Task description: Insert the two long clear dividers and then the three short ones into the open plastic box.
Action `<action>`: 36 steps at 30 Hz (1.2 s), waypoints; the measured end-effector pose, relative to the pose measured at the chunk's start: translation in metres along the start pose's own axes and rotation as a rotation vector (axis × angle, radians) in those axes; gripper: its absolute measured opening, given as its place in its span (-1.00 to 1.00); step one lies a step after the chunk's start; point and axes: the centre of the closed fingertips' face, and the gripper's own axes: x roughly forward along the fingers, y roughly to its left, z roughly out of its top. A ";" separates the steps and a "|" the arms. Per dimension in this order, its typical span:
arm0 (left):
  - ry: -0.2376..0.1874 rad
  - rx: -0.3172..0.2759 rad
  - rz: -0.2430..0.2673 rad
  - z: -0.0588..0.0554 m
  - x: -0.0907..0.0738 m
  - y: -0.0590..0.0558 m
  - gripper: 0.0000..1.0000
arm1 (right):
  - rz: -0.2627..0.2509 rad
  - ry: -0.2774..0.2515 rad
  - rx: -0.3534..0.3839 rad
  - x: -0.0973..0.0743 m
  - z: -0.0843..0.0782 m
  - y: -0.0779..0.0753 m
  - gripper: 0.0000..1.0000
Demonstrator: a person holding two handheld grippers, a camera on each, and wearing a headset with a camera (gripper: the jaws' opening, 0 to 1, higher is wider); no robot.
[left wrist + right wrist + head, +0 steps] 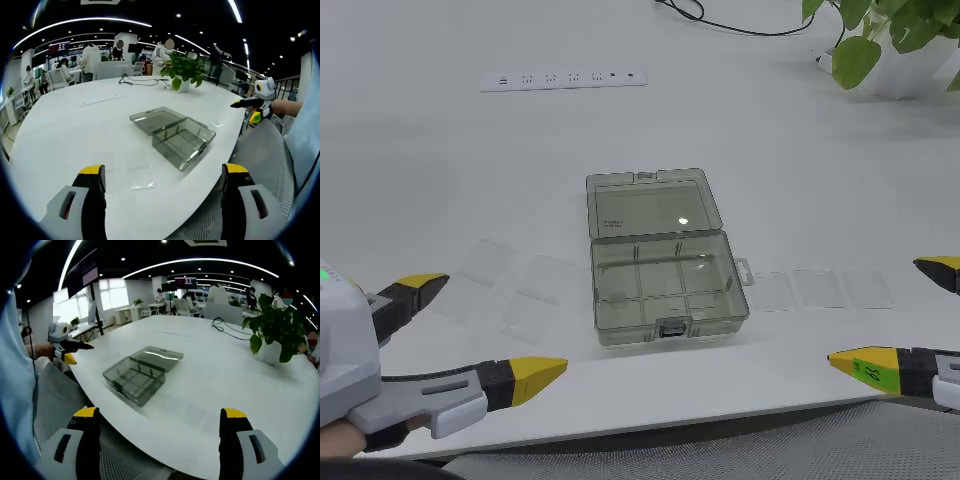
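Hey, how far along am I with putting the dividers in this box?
Barely started. The plastic box sits open. Clear dividers lie on the table left of it, three more right. Left gripper and right gripper are open and empty. Lines inside the box are too faint to judge. All inserting seems left.

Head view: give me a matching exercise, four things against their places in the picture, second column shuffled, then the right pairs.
Things:
1. plastic box
2. power strip
3. plant
4. left gripper

Places:
A. top right corner
B. bottom left, jaws apart
C. middle of the picture, lid open
D. far side, up and left of the middle, lying flat

Pairs: 1-C, 2-D, 3-A, 4-B.
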 end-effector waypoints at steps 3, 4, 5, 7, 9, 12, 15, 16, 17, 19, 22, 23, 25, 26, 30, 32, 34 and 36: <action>0.001 -0.010 -0.004 -0.002 0.001 -0.001 0.96 | -0.002 -0.001 0.001 0.001 0.000 0.000 1.00; -0.001 -0.009 -0.003 -0.002 0.001 -0.001 0.97 | -0.004 0.001 -0.001 0.001 0.000 0.000 1.00; -0.004 -0.010 -0.005 -0.002 0.002 -0.002 0.97 | -0.002 -0.003 0.001 0.001 0.000 0.000 1.00; -0.004 -0.015 -0.005 -0.002 0.002 -0.003 0.97 | 0.001 -0.007 0.011 0.001 0.000 0.001 1.00; -0.003 -0.018 -0.004 -0.004 0.003 -0.003 0.97 | 0.002 -0.006 0.008 0.002 -0.001 0.002 1.00; -0.002 -0.020 -0.004 -0.004 0.003 -0.004 0.96 | 0.002 -0.006 0.009 0.002 -0.001 0.002 1.00; -0.004 -0.020 -0.004 -0.004 0.003 -0.004 0.96 | 0.003 -0.006 0.010 0.002 -0.002 0.003 1.00; -0.005 -0.020 -0.004 -0.004 0.003 -0.004 0.96 | 0.001 -0.006 0.009 0.003 -0.002 0.002 1.00; -0.006 -0.022 -0.004 -0.003 0.003 -0.004 0.96 | 0.002 -0.006 0.008 0.003 -0.002 0.002 1.00; -0.009 -0.023 -0.003 -0.003 0.003 -0.004 0.96 | 0.003 -0.007 0.011 0.003 -0.001 0.003 1.00; -0.006 -0.022 -0.007 -0.004 0.003 -0.004 0.96 | 0.006 -0.013 0.014 0.002 0.000 0.003 1.00; -0.004 -0.022 -0.007 -0.005 0.003 -0.004 0.96 | 0.005 -0.013 0.014 0.002 0.000 0.003 1.00; -0.001 -0.022 -0.006 -0.006 0.003 -0.003 0.96 | 0.005 -0.010 0.012 0.002 0.000 0.003 1.00; -0.001 -0.026 -0.006 -0.007 0.003 -0.003 0.96 | 0.005 -0.008 0.013 0.002 -0.001 0.003 1.00; 0.000 -0.030 -0.004 -0.008 0.003 -0.003 0.96 | 0.006 -0.009 0.015 0.002 -0.001 0.003 1.00; 0.002 -0.030 -0.005 -0.008 0.003 -0.003 0.96 | 0.014 -0.005 0.017 0.002 -0.002 0.005 1.00; 0.002 -0.027 -0.006 -0.008 0.002 -0.003 0.96 | 0.015 -0.004 0.014 0.002 -0.002 0.006 1.00; -0.002 -0.029 -0.005 -0.007 0.002 -0.003 0.96 | 0.016 -0.003 0.016 0.002 -0.003 0.007 1.00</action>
